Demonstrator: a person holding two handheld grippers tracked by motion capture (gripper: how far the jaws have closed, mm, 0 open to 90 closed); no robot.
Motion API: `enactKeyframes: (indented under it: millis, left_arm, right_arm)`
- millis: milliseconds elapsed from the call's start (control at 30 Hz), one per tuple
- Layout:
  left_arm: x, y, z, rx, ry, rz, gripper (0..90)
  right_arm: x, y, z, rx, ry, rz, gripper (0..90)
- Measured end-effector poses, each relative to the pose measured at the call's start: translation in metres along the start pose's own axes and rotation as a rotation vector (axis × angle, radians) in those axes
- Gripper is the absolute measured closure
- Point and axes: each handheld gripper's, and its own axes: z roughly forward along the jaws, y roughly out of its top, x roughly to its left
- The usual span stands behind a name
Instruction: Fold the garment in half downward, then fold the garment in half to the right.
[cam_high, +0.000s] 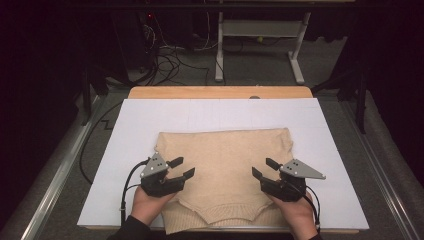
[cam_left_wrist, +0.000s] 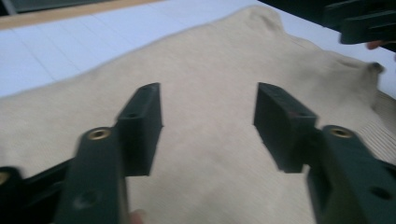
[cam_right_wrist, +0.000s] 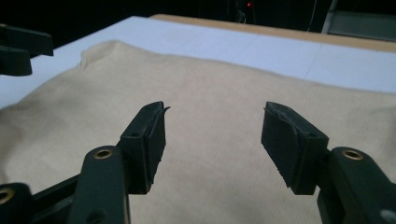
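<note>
Here we hold both grippers over a folded beige sweater (cam_high: 225, 165) that lies on the white sheet (cam_high: 150, 120) covering the table, nearer the front edge, its ribbed hem hanging just past that edge. Our left gripper (cam_high: 181, 167) hangs over the sweater's left side and our right gripper (cam_high: 262, 169) over its right side, each with jaws parted and nothing between them; in both gripper views only bare knit shows in the gap. The risk, as we judge it, is the overhang: a careless pinch or tug near the front edge could drag the soft cloth off the sheet, or take only the top layer and spoil the fold. The knit looks fine, matte and limp, with a coarser ribbed band at the hem; the outline is roughly rectangular, its far corners slightly puckered. The sheet is smooth and flat
</note>
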Motion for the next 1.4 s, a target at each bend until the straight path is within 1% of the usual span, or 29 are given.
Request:
enactKeyframes:
  millis: [133,200,267,300,367,433,467,500,533,567,600,633,667,700,800,933,1100,1167,1200,1300,1333,1400]
  left_arm:
    - [0.011,0.011,0.002,-0.035,0.024,0.008,37.1]
    - [0.017,0.015,0.003,-0.043,0.034,0.022,36.9]
    - [0.024,0.018,0.004,-0.032,0.044,0.036,31.2]
    - [0.027,0.018,0.003,-0.033,0.041,0.035,28.3]
    - [0.033,0.016,0.000,-0.038,0.045,0.025,19.6]
    - [0.040,0.012,-0.005,-0.043,0.055,0.018,13.2]
    - [0.044,0.010,-0.008,-0.035,0.059,0.018,9.9]
    - [0.050,0.007,-0.011,-0.027,0.069,0.004,6.0]
    - [0.053,0.005,-0.013,-0.021,0.071,-0.006,0.3]
    - [0.058,0.002,-0.015,-0.020,0.071,-0.021,0.0]
    - [0.062,-0.001,-0.018,-0.027,0.073,-0.036,0.0]
    - [0.065,-0.002,-0.021,-0.034,0.078,-0.046,0.0]
    - [0.066,-0.003,-0.021,-0.035,0.081,-0.048,0.0]
    - [0.067,-0.003,-0.022,-0.036,0.085,-0.051,0.0]
    - [0.068,-0.002,-0.023,-0.045,0.083,-0.059,0.0]
    - [0.068,-0.002,-0.021,-0.033,0.071,-0.058,0.0]
    - [0.067,-0.001,-0.019,-0.028,0.075,-0.037,0.0]
    - [0.068,-0.001,-0.020,-0.027,0.087,-0.023,0.0]
    - [0.069,-0.001,-0.020,-0.028,0.092,-0.024,0.0]
    - [0.076,-0.002,-0.021,-0.026,0.105,-0.055,0.0]
    - [0.078,-0.002,-0.021,-0.025,0.107,-0.061,0.0]
    - [0.083,-0.003,-0.019,-0.028,0.111,-0.087,0.0]
  right_arm:
    - [-0.004,0.013,0.002,-0.035,0.001,0.003,37.1]
    - [-0.006,0.020,0.005,-0.048,-0.001,0.006,34.3]
    - [-0.008,0.027,0.009,-0.061,0.001,0.010,32.6]
    - [-0.009,0.030,0.012,-0.068,-0.001,0.011,31.1]
    - [-0.010,0.033,0.019,-0.064,-0.006,0.010,26.2]
    - [-0.010,0.032,0.025,-0.064,0.001,0.009,20.9]
    - [-0.010,0.031,0.026,-0.066,0.006,0.008,18.0]
    - [-0.010,0.029,0.027,-0.072,0.008,0.010,14.8]
    - [-0.009,0.024,0.027,-0.088,0.006,0.012,10.9]
    - [-0.008,0.021,0.028,-0.090,0.002,0.009,6.2]
    - [-0.007,0.018,0.030,-0.069,0.002,-0.002,0.1]
    - [-0.007,0.015,0.031,-0.046,0.006,-0.001,0.1]
    - [-0.009,0.011,0.030,-0.046,0.019,0.014,0.0]
    - [-0.009,0.009,0.029,-0.051,0.017,0.021,0.0]
    - [-0.010,0.006,0.027,-0.046,0.007,0.013,0.0]
    - [-0.009,0.005,0.023,-0.057,-0.001,0.006,0.0]
    - [-0.006,0.006,0.022,-0.064,0.012,0.006,0.0]
    - [-0.006,0.005,0.023,-0.061,0.014,-0.002,0.1]
    - [-0.005,0.005,0.023,-0.059,0.014,-0.003,0.1]
    - [-0.004,0.005,0.023,-0.059,0.016,-0.007,0.1]
    - [-0.004,0.006,0.023,-0.059,0.016,0.000,0.1]
    - [-0.005,0.007,0.023,-0.060,0.018,-0.001,0.1]
